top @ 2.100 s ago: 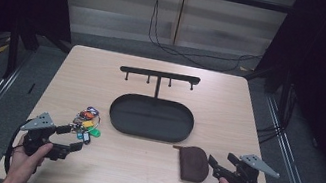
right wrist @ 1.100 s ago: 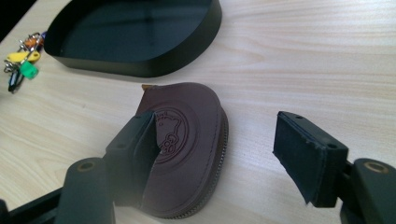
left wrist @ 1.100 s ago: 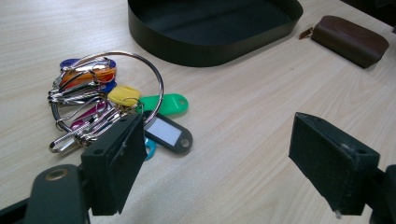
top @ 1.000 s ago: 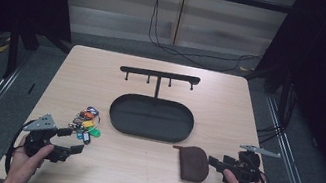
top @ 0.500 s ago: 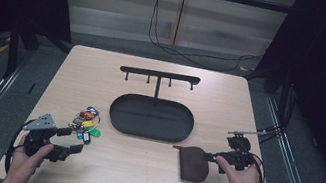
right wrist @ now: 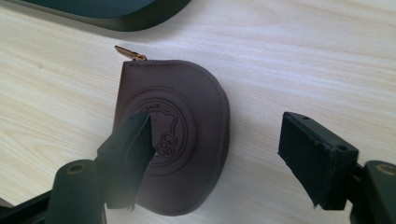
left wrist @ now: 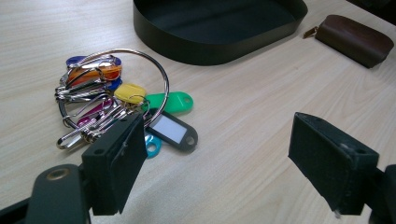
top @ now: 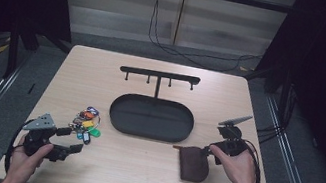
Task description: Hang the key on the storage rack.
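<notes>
Landmark: black oval tray, mid-worktop, with a hook rail standing just behind it. Tray empty; hooks bare.

Left of tray, near its front-left rim: key bunch on a large ring, coloured tags fanned out, flat on the worktop. Not lifted, not gripped.

Farther left of tray and nearer the front edge: left gripper, held in a hand, jaws spread wide with nothing between them. Seen along its own jaws, key bunch just ahead of the left jaw, apart from the pads; tray wall beyond.

Right of tray, off its front-right rim: brown leather pouch, zipped, flat on the worktop, outside the tray.

Farther right of tray: right gripper, tipped down at the pouch's far end, jaws lately opening then easing in slightly, at present wide. Seen along its own jaws, pouch partly between them, left jaw over the embossed face, right jaw clear on bare wood; no squeeze yet.

Progress, as judged: early. Nothing stowed in tray or hung on rail. Pouch grasp being lined up; closing, lifting and placing outstanding, and the key bunch likewise untouched.
</notes>
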